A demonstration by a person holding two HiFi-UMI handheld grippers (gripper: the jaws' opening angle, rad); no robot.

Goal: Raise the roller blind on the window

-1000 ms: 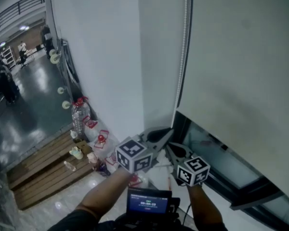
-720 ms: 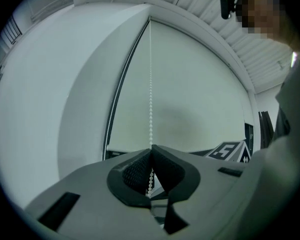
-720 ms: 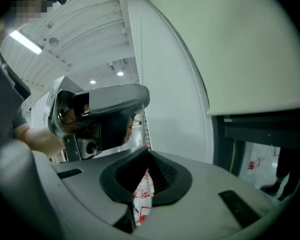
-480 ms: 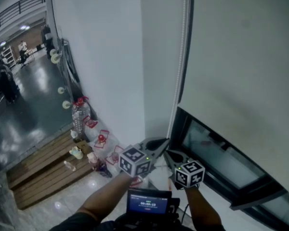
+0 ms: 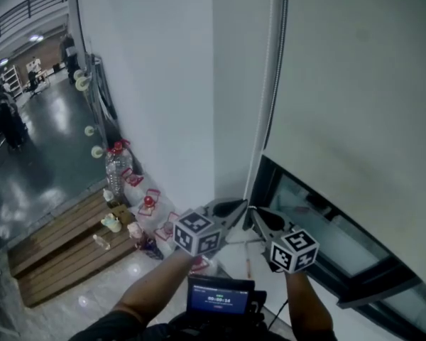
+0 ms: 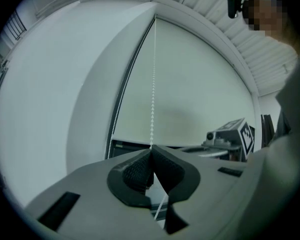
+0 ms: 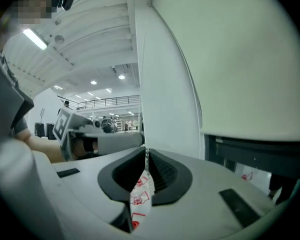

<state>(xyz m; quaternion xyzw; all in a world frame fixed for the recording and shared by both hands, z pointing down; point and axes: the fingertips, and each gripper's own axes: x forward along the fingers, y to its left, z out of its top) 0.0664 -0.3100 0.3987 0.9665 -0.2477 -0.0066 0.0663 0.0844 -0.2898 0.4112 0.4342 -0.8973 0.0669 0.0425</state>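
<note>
A white wall [image 5: 149, 84] meets a dark-framed window [image 5: 319, 226]. The left gripper [image 6: 151, 149] is clenched on the bead chain [image 6: 152, 94], which climbs from its tips toward 12 o'clock. At its 3 o'clock, the right gripper [image 7: 146, 153] has just been parting its jaws, and the chain runs loose through the narrow slit. The roller blind [image 5: 355, 98] hangs at 1 o'clock of both, its bottom edge partway up the glass.

The left forearm [image 5: 153, 286] and right forearm [image 5: 299, 304] reach forward side by side to the bead cord [image 5: 268, 98]. The left tongs [image 6: 151, 151] point level, clamped tight on the cord. The right tongs [image 7: 146, 156] have just been opening and stand a slit apart, with the cord running through the gap.
</note>
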